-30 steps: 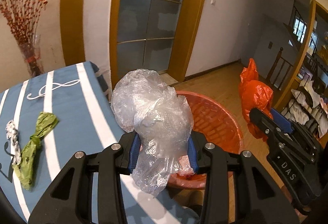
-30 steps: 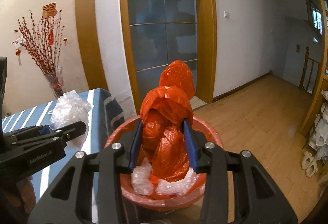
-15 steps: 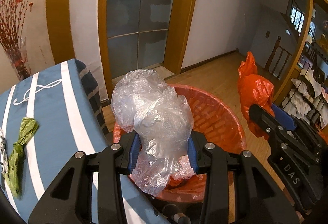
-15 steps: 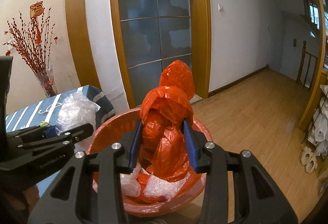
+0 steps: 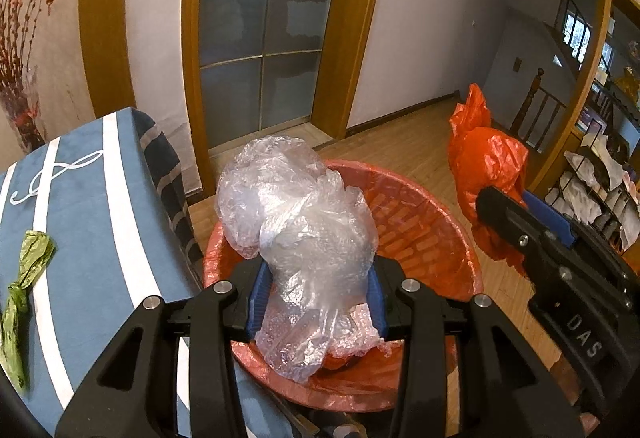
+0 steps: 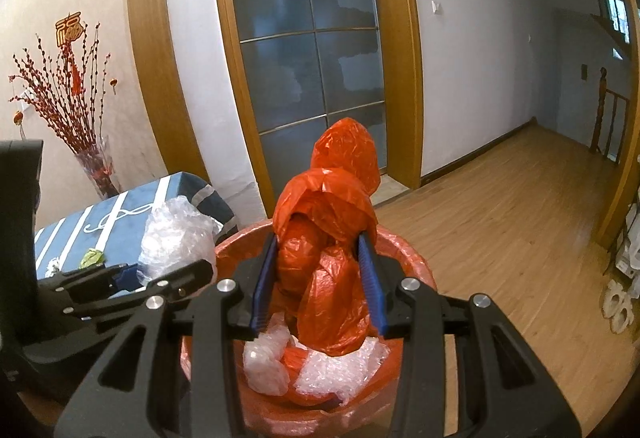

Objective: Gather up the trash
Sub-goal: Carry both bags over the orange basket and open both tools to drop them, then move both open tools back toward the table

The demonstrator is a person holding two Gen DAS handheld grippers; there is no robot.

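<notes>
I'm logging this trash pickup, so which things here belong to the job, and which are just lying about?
Job:
clear plastic bag, held in left gripper
red plastic bag, held in right gripper
red bin
green wrapper on the table

Lying about:
striped tablecloth
vase of red branches

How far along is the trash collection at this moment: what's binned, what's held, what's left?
Done: bubble wrap already lies in the red bin. In hand: the left gripper clamps a clear plastic bag and the right gripper a red plastic bag, both over the bin, unreleased. Left: a green bag on the striped table.
</notes>
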